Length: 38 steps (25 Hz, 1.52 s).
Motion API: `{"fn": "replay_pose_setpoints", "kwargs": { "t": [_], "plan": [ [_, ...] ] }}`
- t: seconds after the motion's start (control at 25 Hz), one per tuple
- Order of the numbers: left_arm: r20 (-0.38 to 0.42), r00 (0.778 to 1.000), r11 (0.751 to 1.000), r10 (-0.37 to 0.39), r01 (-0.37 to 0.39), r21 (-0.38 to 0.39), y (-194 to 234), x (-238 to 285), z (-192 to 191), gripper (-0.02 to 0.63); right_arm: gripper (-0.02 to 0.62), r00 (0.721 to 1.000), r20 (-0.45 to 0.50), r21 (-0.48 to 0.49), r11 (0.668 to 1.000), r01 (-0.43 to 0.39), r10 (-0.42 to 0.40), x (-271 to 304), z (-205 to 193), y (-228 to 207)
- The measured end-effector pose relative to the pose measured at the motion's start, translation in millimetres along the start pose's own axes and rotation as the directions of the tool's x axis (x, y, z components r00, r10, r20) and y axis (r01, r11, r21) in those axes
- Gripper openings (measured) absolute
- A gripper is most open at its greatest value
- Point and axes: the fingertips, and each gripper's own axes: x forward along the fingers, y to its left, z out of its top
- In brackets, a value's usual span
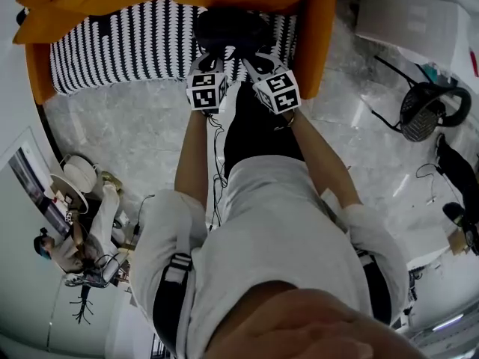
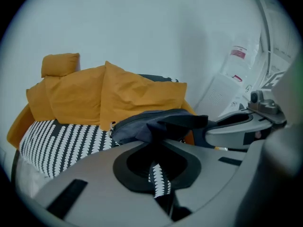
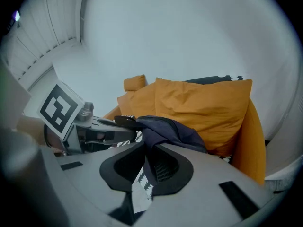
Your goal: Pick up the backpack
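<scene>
- Head view: my left gripper point(image 1: 213, 58) and right gripper point(image 1: 254, 60) reach side by side to the dark backpack point(image 1: 232, 27), which is over the seat of the orange sofa point(image 1: 318, 43). The marker cubes point(image 1: 206, 91) cover my jaws here, and the bag's outline melts into shadow
- Left gripper view: my left jaws are all but closed on a dark strap point(image 2: 152, 148) of the backpack. The bag's lower half is hidden behind them, so I cannot tell whether it touches the patterned cover point(image 2: 57, 141). Orange cushions point(image 2: 137, 93) stand behind it
- Right gripper view: my right jaws are pinched, slightly apart, on dark fabric of the bag. Its left end is cut off behind the other gripper
</scene>
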Motion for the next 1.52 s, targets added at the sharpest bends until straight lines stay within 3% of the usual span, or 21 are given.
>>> {"fn": "replay_pose_setpoints", "kwargs": {
  "t": [0.44, 0.76, 1.08, 1.28, 1.52],
  "plan": [
    [0.022, 0.999, 0.996, 0.041, -0.039, -0.085, -38, -40, -66, 0.020, 0.066, 1.000, -0.020, -0.028, 0.999, -0.024, 0.023, -45, -59, 32],
    [0.145, 0.984, 0.989, 0.103, -0.085, -0.124, -52, -59, -68, 0.020, 0.066, 0.997, 0.062, -0.080, 0.996, 0.044, -0.039, -64, -61, 29],
    [0.171, 0.979, 0.987, 0.109, -0.086, -0.139, -66, -78, -73, 0.020, 0.066, 0.996, 0.077, -0.115, 0.992, 0.044, -0.036, -80, -57, 31],
    [0.156, 0.983, 0.988, 0.095, -0.075, -0.135, -85, -86, -78, 0.020, 0.066, 0.995, 0.081, -0.064, 0.996, 0.057, -0.051, -98, -66, 31],
    [0.161, 0.980, 0.981, 0.117, -0.088, -0.176, -97, -98, -79, 0.020, 0.066, 0.996, 0.077, -0.074, 0.996, 0.055, -0.049, -115, -69, 36]
  ]
}}
